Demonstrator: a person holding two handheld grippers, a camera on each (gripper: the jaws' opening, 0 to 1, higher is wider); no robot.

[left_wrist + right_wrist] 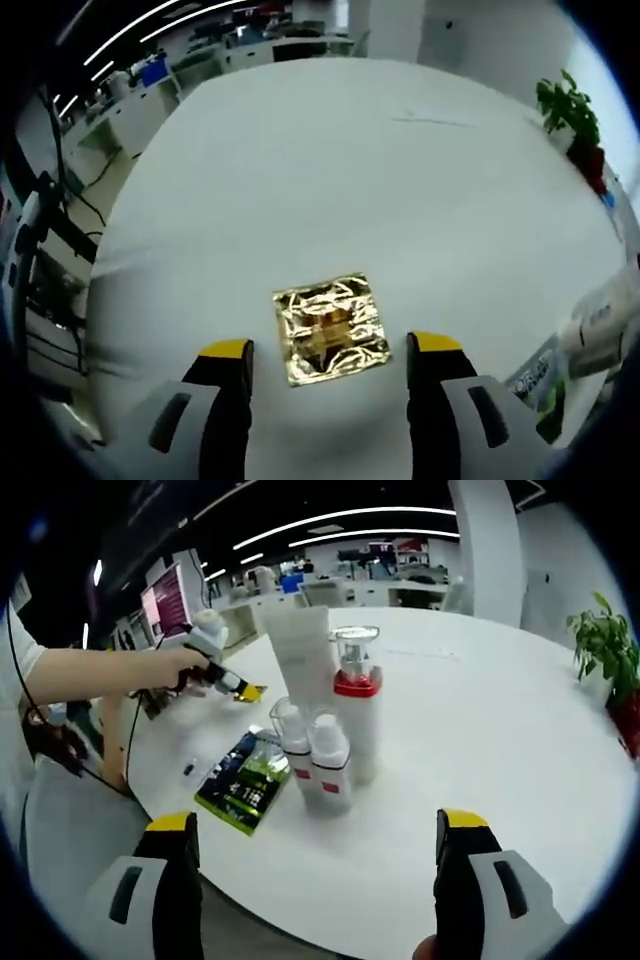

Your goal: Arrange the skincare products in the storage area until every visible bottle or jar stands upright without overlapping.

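On the white table a cluster of skincare products stands upright: a tall white tube, a bottle with a red collar and clear cap, and two small clear-capped bottles. They stand close together, the small ones in front. A green sachet lies flat to their left. My right gripper is open, short of the cluster. A person's hand holds my left gripper further left. In the left gripper view my left gripper is open, with a gold foil square lying flat just ahead between its jaws.
A white tube or bottle and the green sachet show at the right rim of the left gripper view. A potted plant stands past the table's far right. Desks and monitors lie beyond the table's rounded edge.
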